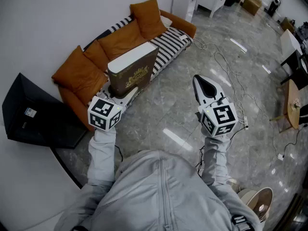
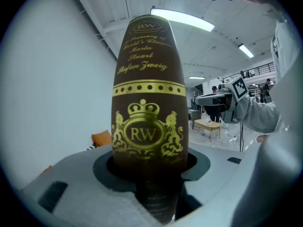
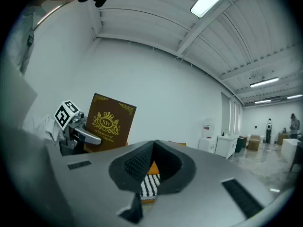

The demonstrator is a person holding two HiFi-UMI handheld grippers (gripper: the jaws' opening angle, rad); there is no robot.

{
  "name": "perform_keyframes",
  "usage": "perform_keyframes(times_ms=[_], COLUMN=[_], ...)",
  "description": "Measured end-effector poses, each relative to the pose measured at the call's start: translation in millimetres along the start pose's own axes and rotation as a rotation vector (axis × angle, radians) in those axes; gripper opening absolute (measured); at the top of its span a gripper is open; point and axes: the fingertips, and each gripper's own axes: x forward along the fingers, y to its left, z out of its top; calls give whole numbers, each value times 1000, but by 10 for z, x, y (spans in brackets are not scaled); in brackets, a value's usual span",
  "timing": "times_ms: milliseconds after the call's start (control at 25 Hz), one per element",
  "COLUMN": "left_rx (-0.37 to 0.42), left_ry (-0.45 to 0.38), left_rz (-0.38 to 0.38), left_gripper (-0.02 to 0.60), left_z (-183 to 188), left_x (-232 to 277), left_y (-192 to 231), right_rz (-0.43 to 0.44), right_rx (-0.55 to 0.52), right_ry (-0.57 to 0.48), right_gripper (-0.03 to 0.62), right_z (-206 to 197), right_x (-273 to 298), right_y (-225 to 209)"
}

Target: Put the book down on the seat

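Marble floor (image 1: 192, 114), cables (image 1: 226, 66) strewn; orange sofa (image 1: 91, 71) beyond book (image 1: 137, 69) pinched by left hand-held gripper (image 1: 121, 94); right hand-held gripper (image 1: 199, 82) pressed together.

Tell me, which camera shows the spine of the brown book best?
The left gripper view. The book stands spine-on between the jaws there, filling the frame, its gold lettering readable. The head view shows its cover and white page edges from above; the right gripper view shows the front cover, small. Neither shows the spine.
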Motion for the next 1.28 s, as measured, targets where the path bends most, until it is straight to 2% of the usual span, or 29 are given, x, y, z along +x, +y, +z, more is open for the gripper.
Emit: perform_keyframes(times_ms=[360, 720, 880, 1080, 1280], left_rx=[28, 14, 15, 15, 20], left_ry=[16, 24, 33, 51, 37], left_rz=[33, 62, 56, 28, 19], left_gripper=[239, 239, 239, 239, 239], left_z=[22, 18, 53, -88, -67], left_x=[176, 335, 466, 738, 1125], left_y=[-71, -199, -117, 2, 387], right_rz=[5, 45, 61, 60, 23], right_rx=[-4, 38, 42, 47, 64], right_ry=[-11, -41, -39, -13, -2], right_gripper=[29, 29, 29, 29, 29], right_z=[-72, -123, -137, -291, -374], right_x=[15, 45, 175, 441, 840], right_y=[-211, -449, -531, -616, -914])
